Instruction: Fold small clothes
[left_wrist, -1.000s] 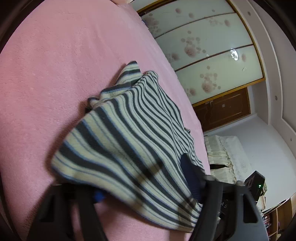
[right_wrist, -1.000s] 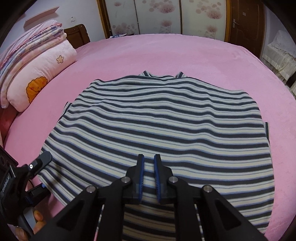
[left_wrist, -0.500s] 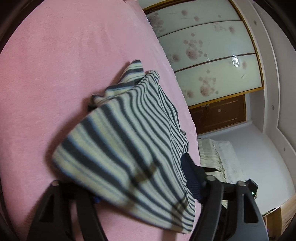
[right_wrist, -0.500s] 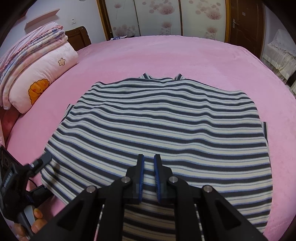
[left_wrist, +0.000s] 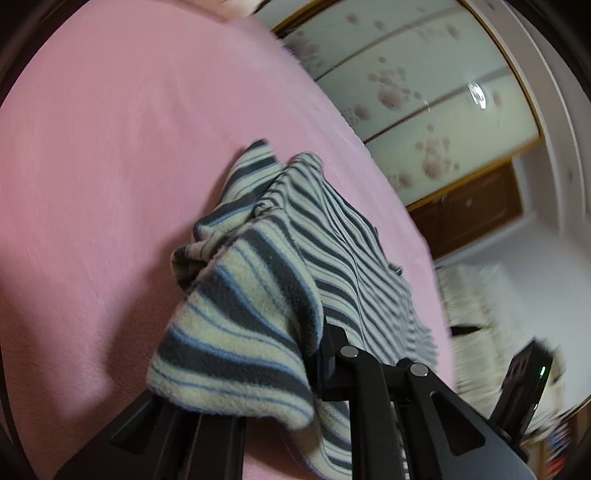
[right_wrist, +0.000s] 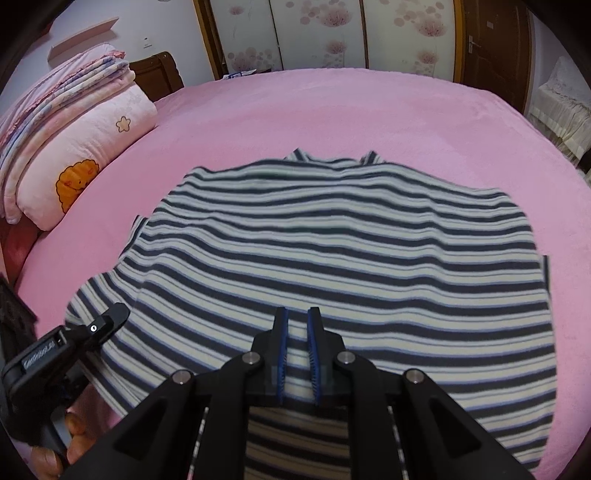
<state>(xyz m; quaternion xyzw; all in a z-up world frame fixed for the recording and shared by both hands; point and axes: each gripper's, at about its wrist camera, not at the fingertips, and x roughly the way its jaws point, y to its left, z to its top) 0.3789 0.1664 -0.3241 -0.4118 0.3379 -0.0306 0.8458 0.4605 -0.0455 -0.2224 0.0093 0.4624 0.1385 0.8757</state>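
A fleece garment with dark, cream and blue stripes (right_wrist: 332, 240) lies spread on the pink bed (right_wrist: 332, 110), its collar at the far side. My right gripper (right_wrist: 297, 332) holds the near hem at the middle, its blue pads a narrow gap apart with fabric between them. My left gripper (right_wrist: 110, 317) is at the garment's near left corner with a hand under it. In the left wrist view the corner of the garment (left_wrist: 236, 332) is bunched over my left gripper (left_wrist: 317, 354). Its jaws are closing with the cloth pinched between them, and one finger is hidden under the fabric.
Folded pink quilts and a pillow (right_wrist: 74, 147) are stacked at the bed's far left. Sliding wardrobe doors with a flower print (right_wrist: 332, 33) and a brown door (right_wrist: 495, 40) stand behind the bed. A cream-covered piece of furniture (right_wrist: 561, 103) is at the right.
The left gripper's jaws, wide apart around the corner before, have come together on it. The corner is now bunched, lifted and drawn inward. The right gripper has stayed where it was.
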